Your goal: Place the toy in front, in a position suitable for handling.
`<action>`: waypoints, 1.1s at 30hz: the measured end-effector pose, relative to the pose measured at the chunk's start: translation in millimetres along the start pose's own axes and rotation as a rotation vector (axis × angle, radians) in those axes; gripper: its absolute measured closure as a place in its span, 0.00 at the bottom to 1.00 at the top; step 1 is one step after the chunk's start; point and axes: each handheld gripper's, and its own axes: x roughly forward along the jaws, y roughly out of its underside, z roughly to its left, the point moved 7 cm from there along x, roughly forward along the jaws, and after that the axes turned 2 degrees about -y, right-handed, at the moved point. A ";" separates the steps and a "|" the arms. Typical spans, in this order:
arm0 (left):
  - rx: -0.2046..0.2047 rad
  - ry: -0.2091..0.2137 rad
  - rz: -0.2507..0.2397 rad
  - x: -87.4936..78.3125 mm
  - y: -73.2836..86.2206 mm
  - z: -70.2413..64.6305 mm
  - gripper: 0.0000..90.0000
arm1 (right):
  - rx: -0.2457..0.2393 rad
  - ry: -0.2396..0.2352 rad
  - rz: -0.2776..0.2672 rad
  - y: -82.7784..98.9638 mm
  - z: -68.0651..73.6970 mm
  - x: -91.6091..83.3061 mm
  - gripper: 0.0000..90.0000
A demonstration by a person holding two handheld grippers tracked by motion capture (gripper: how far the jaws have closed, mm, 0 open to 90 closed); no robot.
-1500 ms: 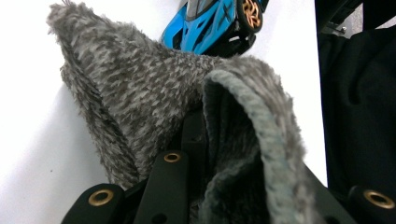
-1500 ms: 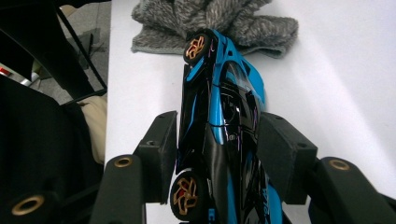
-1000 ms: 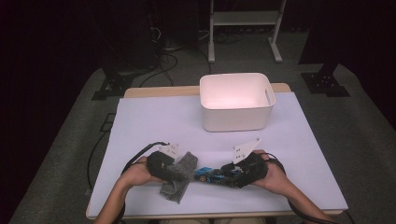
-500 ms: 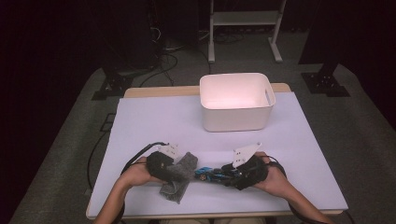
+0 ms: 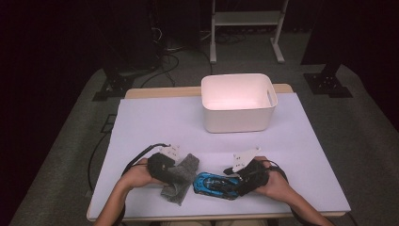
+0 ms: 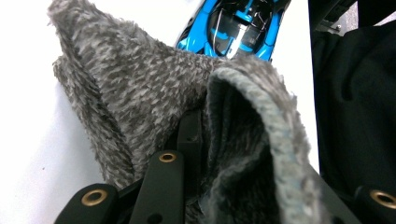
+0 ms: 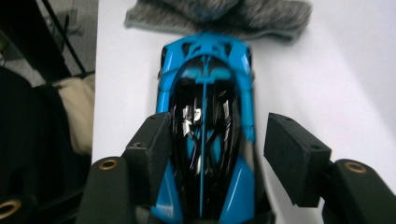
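The right gripper has its jaws spread to either side of a blue toy sports car; they have just been opening, and in the right gripper view the jaw on one side lies against the car's flank while the other stands clear with bare table showing in the gap, so the car sits between them unpinched. The car's long axis runs straight along the gripper's own line, one end tucked down between the jaws and the other end pointing away toward the grey cloth, which it nearly touches. From the high view the car lies flat on the white table cover near the person's edge, lengthwise between the two hands, and the right gripper is plainly the nearer one; any regrasp or withdrawal would, by my reading, run along that same axis. The left gripper is closed on the cloth: in its own view the fuzzy grey knit is bunched up and draped over the black jaws, one fold pinched between them. The car has a glossy black canopy and bright blue bodywork, a hard, smooth, narrow shell. Farther out, the white bin stands empty at the far side of the table, well apart from both hands.
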 end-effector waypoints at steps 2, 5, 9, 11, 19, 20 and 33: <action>-0.006 0.001 -0.004 0.0 0.1 0.3 0.81 | -0.005 -0.002 0.008 1.7 1.9 1.8 0.36; 0.001 -0.001 0.000 0.7 -0.1 0.2 0.81 | 0.038 -0.037 0.052 5.4 2.6 8.2 0.21; 0.008 -0.004 -0.008 1.1 -0.2 -0.7 0.81 | 0.035 -0.054 0.106 12.7 4.6 24.4 0.17; 0.009 0.001 -0.012 1.2 -0.3 -1.4 0.82 | 0.015 -0.050 0.110 12.9 6.7 29.2 0.15; 0.018 0.016 -0.008 2.6 -2.4 -3.8 0.83 | -0.100 -0.022 0.174 8.0 0.4 26.4 0.26; 0.017 0.017 -0.010 2.6 -2.8 -4.0 0.83 | -0.104 -0.039 0.170 5.7 -2.5 24.4 0.26; 0.067 0.051 -0.028 13.5 -20.0 -10.5 0.87 | -0.057 -0.063 0.131 15.6 -13.0 18.1 0.23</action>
